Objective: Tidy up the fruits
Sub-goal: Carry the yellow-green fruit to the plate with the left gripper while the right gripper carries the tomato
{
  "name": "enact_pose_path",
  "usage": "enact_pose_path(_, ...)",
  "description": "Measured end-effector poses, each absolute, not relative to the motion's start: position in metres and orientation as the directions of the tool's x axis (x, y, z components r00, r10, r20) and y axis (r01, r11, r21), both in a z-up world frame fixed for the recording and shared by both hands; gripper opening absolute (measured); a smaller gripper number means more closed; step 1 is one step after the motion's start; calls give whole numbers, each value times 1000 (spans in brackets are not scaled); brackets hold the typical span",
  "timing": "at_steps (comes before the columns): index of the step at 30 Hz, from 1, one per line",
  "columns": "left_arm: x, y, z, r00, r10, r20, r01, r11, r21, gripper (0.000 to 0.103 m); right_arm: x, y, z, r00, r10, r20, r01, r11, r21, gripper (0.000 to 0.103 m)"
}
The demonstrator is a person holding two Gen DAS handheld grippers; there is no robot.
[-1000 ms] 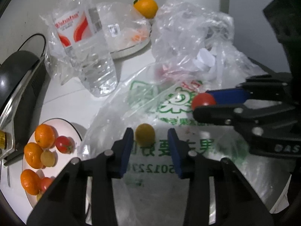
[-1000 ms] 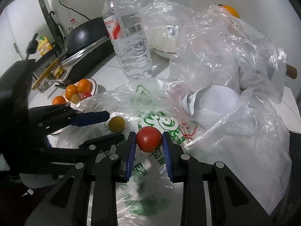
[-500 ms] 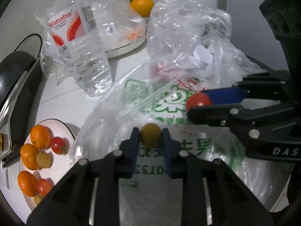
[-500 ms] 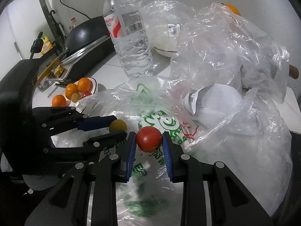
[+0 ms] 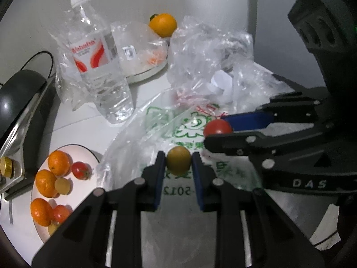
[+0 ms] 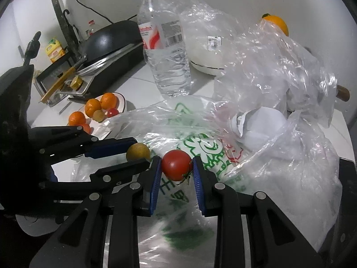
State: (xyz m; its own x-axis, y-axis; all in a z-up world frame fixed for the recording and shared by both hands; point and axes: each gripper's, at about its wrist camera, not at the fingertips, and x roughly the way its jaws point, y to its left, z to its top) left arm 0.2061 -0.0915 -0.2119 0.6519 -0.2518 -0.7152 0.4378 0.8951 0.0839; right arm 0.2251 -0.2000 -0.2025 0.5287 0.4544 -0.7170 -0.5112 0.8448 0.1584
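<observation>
Counter: white tile, printed plastic bag (image 5: 196,120) spread out.
Left gripper (image 5: 178,163): clamping yellow-green fruit (image 5: 178,162), maybe a small citrus.
Right gripper (image 6: 176,167): clamping cherry tomato (image 6: 176,164).
Progress: plate (image 5: 82,150) holds several fruits; my two left.

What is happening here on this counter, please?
A person holds two tongs and is sorting fruit. The left tongs are shut on a small yellow-green fruit, and the right tongs are shut on a red tomato. Both are held over a printed plastic bag. To the left, a white plate already carries oranges, tomatoes and yellowish fruits. A water bottle stands behind.
</observation>
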Motion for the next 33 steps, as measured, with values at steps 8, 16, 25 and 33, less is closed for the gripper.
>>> enact_pose_path(8, 183, -77, -198, 676, -270, -686, 436, 897, 77, 25, 207, -188, -190, 546, 445, -709, -515, 847, 134, 30)
enact_pose_path(16, 158, -50, -185, 704, -269, -657, 417, 905, 77, 25, 188, -175, -174, 574, 425, -700, -515, 852, 95, 30)
enact_pose_path(25, 130, -18, -181, 722, -259, -642, 391, 918, 70, 25, 168, -148, -168, 579, 428, -695, -530, 844, 78, 30)
enact_pose_path(33, 116, 10, -187, 725, -240, -645, 357, 933, 54, 25, 158, -124, -168, 568, 428, -703, -552, 832, 61, 30)
